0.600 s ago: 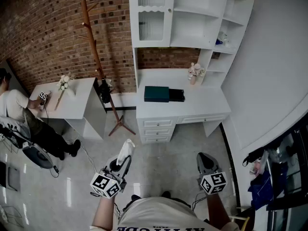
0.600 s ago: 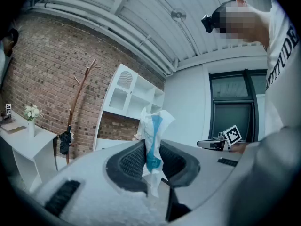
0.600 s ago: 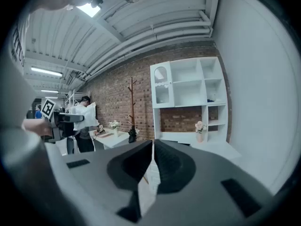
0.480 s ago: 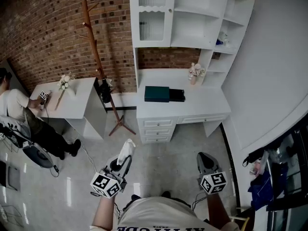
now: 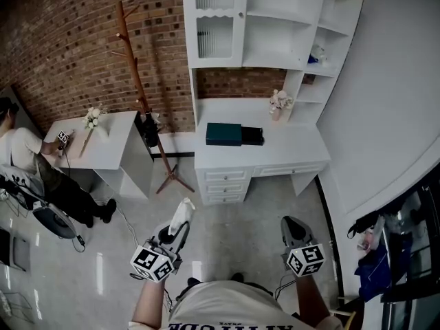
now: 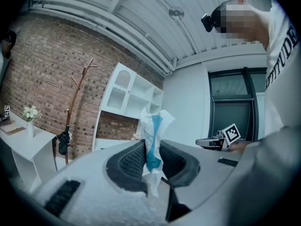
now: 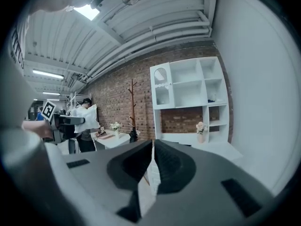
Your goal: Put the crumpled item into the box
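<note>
**Head view, with both gripper views.** The crumpled item (image 5: 181,212), a white wad with a blue streak, is shown pinched between the narrowly set jaws of the left gripper (image 5: 177,227) at the lower centre of the frame. In the left gripper view, only a thin fold is seen clamped between the pads, and most of the wad projects beyond them. The right gripper (image 5: 294,231), at the lower right, is shown with its jaws brought together on nothing. The box (image 5: 224,134), dark teal, is seen lying on the white desk (image 5: 289,146) at mid-frame, well apart from both grippers across bare floor. Whether its top is open cannot be told. The carry is judged to be the main hazard. So slight a hold could be lost if the wad is brushed against the desk edge or the jaws are eased early, and the item would then be dropped to the floor. If the opening is misjudged, the item could be released beside the box.
</note>
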Tool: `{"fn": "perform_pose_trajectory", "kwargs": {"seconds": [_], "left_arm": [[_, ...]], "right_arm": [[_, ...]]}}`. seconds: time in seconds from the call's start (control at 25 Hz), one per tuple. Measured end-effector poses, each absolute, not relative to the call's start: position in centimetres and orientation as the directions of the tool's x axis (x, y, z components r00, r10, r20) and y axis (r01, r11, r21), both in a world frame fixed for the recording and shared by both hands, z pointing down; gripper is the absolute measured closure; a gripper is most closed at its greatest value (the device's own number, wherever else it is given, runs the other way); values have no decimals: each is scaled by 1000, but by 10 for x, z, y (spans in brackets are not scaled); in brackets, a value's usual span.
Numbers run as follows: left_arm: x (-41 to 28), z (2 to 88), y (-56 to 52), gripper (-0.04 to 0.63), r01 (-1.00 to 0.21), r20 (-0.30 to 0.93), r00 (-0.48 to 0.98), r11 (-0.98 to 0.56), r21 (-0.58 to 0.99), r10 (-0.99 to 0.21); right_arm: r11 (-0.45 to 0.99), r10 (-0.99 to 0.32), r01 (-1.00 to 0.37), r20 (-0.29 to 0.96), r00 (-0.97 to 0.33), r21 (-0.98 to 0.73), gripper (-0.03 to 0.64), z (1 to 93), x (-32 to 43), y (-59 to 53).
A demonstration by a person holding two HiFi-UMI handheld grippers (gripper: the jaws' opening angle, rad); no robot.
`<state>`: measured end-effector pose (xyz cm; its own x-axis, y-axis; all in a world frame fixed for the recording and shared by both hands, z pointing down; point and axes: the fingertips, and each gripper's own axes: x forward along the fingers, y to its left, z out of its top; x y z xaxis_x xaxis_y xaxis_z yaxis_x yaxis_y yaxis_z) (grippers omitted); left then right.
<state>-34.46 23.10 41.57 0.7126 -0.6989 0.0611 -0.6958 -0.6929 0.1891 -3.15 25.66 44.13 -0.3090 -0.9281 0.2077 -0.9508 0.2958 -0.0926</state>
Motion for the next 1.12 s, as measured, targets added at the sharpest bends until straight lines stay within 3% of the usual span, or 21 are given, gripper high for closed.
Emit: {"fn": "perform_pose_trajectory", "kwargs": {"seconds": [1.12], "left_arm": [[-253,439,226,515,-729,98,674,-639,245,-732]], "right_arm": [[398,-879,-914,253,-403,-76,578,474,47,237]]}}
